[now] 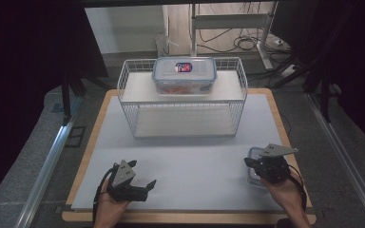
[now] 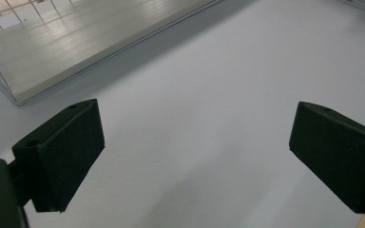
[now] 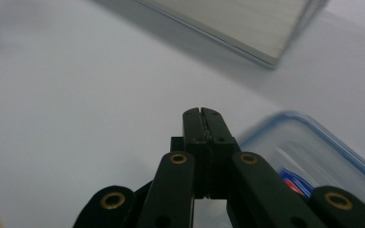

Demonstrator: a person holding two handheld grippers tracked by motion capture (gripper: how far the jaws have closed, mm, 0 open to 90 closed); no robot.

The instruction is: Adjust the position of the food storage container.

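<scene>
A small clear lidded container with a blue rim (image 1: 252, 155) (image 3: 313, 152) lies on the white mat at the front right. My right gripper (image 1: 261, 165) (image 3: 203, 114) hovers over its left edge with the jaws pressed together and nothing between them. At the front left my left gripper (image 1: 145, 175) (image 2: 195, 152) stands open above bare mat, holding nothing. A larger clear container with a blue-rimmed lid and a red-and-blue label (image 1: 184, 76) sits on the top shelf of a white wire rack (image 1: 132, 90).
The rack's lower shelf (image 1: 185, 121) (image 2: 76, 42) (image 3: 247, 28) is bare. The white mat (image 1: 195, 161) covers a wooden board with its edge close to both hands. Metal rails run along both sides, and a table frame with cables stands behind.
</scene>
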